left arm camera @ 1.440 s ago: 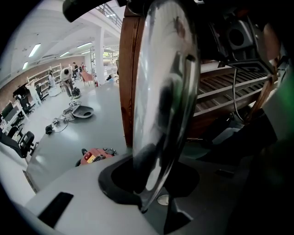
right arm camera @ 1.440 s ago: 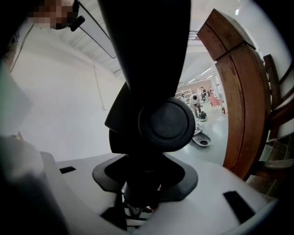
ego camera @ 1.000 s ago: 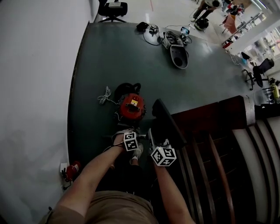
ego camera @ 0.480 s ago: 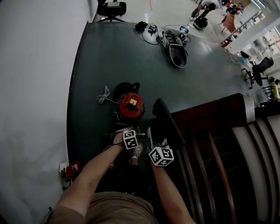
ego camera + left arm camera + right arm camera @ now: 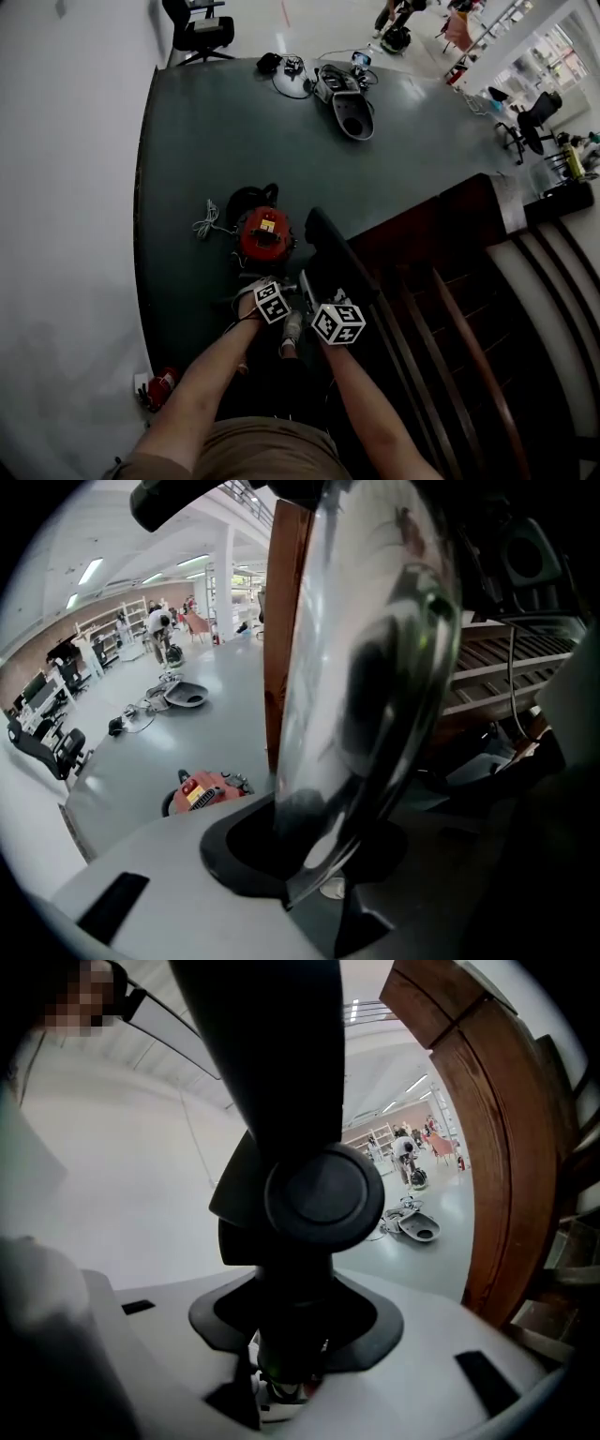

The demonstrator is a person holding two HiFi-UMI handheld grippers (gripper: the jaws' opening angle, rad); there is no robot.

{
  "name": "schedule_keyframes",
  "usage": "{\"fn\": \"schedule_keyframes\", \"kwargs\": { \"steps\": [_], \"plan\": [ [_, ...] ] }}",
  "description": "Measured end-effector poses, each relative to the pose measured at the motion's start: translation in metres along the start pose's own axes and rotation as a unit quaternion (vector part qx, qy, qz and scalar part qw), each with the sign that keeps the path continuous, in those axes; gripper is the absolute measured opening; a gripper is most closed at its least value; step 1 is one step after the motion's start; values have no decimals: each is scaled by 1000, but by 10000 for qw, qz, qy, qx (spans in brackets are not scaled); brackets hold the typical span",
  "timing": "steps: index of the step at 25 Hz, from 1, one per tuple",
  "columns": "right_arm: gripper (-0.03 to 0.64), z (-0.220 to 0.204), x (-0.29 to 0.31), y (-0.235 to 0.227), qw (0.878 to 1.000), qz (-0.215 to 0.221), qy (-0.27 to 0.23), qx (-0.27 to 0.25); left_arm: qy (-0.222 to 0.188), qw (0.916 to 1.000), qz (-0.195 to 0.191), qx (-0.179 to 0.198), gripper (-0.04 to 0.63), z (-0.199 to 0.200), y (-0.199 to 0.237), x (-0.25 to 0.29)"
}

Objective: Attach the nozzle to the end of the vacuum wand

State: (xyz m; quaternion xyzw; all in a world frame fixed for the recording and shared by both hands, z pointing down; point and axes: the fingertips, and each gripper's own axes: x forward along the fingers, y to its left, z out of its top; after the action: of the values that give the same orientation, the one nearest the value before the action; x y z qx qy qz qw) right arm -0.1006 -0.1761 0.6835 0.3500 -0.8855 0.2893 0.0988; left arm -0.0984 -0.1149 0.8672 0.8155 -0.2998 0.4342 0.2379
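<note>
In the left gripper view a shiny chrome vacuum wand (image 5: 366, 667) rises out of my left gripper (image 5: 319, 855), which is shut on it; the jaws have just eased a touch with the wand still between them. My right gripper (image 5: 295, 1335) is shut on the neck of the black nozzle (image 5: 323, 1196). In the head view the nozzle (image 5: 328, 246) is a long dark slab reaching away from my right marker cube (image 5: 337, 322). My left marker cube (image 5: 272, 302) is close beside it. Where wand and nozzle meet is hidden.
A red vacuum canister (image 5: 262, 234) with a black hose stands on the grey floor just ahead of the grippers, a white cord (image 5: 204, 227) to its left. Dark wooden steps (image 5: 450, 309) fill the right. A grey device (image 5: 352, 117) lies far off.
The head view has shifted, so the whole scene sits a little further left and up. Both grippers stay close together with their holds unchanged.
</note>
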Motion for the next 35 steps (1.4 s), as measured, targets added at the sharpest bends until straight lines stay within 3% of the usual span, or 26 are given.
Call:
{"fn": "schedule_keyframes", "kwargs": {
  "steps": [6, 9, 11, 14, 20, 27, 35],
  "plan": [
    [169, 0, -7, -15, 9997, -39, 243, 16, 38, 9987, -476, 196, 130, 12, -16, 6],
    [169, 2, -11, -22, 9999, -25, 159, 0, 71, 9986, -489, 189, 198, 9, -23, 8],
    [170, 6, -13, -30, 10000, -34, 70, 19, -56, 9990, -419, -119, 213, 17, -20, 4],
    [169, 13, -15, -52, 9999, -134, 15, 101, -492, 9937, -411, -917, 219, 41, -13, -6],
    [170, 14, -26, -118, 9982, -455, -30, 402, -886, 9857, -633, -1285, 219, 76, -25, -9],
    [170, 11, -41, -189, 9944, -773, -13, 726, -983, 9855, -801, -1129, 219, 113, -46, -8],
    [170, 0, -52, -241, 9883, -1080, -66, 1075, -845, 9859, -820, -1190, 219, 120, -49, 2]
  ]
}}
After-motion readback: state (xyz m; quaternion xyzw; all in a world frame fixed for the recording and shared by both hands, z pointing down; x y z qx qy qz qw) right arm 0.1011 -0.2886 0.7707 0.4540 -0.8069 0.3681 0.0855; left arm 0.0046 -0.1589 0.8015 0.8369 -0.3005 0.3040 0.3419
